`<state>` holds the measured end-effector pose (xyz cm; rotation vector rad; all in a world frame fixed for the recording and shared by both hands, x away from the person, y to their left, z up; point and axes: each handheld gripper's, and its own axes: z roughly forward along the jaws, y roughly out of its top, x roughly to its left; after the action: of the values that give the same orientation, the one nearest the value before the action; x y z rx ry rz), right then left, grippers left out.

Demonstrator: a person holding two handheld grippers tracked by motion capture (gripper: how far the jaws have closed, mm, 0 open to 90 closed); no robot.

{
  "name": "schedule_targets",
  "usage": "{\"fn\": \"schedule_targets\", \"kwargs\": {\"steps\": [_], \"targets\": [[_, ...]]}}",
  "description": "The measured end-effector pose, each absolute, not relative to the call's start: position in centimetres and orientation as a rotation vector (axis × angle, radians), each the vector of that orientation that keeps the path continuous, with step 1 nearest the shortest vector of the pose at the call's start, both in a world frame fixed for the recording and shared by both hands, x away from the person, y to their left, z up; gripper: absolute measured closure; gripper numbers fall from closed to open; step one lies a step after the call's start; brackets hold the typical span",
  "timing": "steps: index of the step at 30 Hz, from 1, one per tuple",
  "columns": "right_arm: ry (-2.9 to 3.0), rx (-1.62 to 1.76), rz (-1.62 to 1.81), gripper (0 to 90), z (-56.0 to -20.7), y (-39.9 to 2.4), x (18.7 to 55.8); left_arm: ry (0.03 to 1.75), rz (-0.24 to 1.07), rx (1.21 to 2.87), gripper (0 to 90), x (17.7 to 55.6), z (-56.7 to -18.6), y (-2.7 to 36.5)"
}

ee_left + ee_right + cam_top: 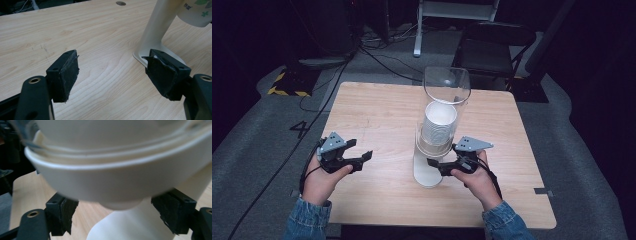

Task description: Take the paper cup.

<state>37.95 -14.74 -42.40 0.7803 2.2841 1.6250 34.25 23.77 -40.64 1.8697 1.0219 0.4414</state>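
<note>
A cup dispenser stands at the middle of the wooden table (377, 115): a clear tube (447, 82) holds a stack of white paper cups (439, 125) over a white stand (427, 175). My right gripper (435, 164) is at the dispenser's lower end. In the right gripper view it (115, 212) is open, its jaws on either side of the lowest cup (112, 177), just below the cup's rim, with the stand (130, 227) behind. My left gripper (364, 158) hovers open over bare table to the left of the stand. In the left gripper view it (112, 72) holds nothing, and the stand (160, 22) and a green-printed cup (197, 12) show at upper right.
A dark folding chair (494, 47) stands behind the table, with cables and black-and-yellow tape (287, 86) on the grey floor at the back left. A small round metal disc (121, 3) lies on the far tabletop.
</note>
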Motion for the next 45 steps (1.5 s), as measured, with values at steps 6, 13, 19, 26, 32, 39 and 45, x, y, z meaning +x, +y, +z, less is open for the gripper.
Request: {"fn": "schedule_targets", "kwargs": {"steps": [6, 13, 19, 26, 32, 39, 45], "targets": [[2.207, 0.735, 1.629, 26.2, -42.9, -13.6, 38.1, 1.028, 0.443, 1.87, 26.1, 34.1, -40.8, 23.9], [2.132, 0.746, 1.66, 32.5, -43.0, -13.3, 38.1, 1.035, 0.445, 1.872, 26.1, 34.0, -40.9, 24.1], [2.124, 0.724, 1.644, 34.1, -43.2, -13.3, 37.9, 1.036, 0.44, 1.876, 26.1, 34.0, -41.0, 24.1], [2.174, 0.749, 1.61, 35.4, -43.8, -13.2, 37.8, 1.034, 0.435, 1.879, 26.1, 34.0, -41.0, 23.9], [2.197, 0.756, 1.591, 35.7, -44.8, -13.1, 37.9, 1.034, 0.434, 1.877, 26.1, 34.0, -41.0, 24.0], [2.191, 0.758, 1.591, 36.1, -44.9, -13.1, 37.7, 1.034, 0.436, 1.879, 26.1, 34.0, -41.1, 23.9], [2.199, 0.746, 1.581, 34.1, -44.8, -13.1, 37.7, 1.035, 0.435, 1.881, 26.1, 34.0, -41.1, 23.9]]}}
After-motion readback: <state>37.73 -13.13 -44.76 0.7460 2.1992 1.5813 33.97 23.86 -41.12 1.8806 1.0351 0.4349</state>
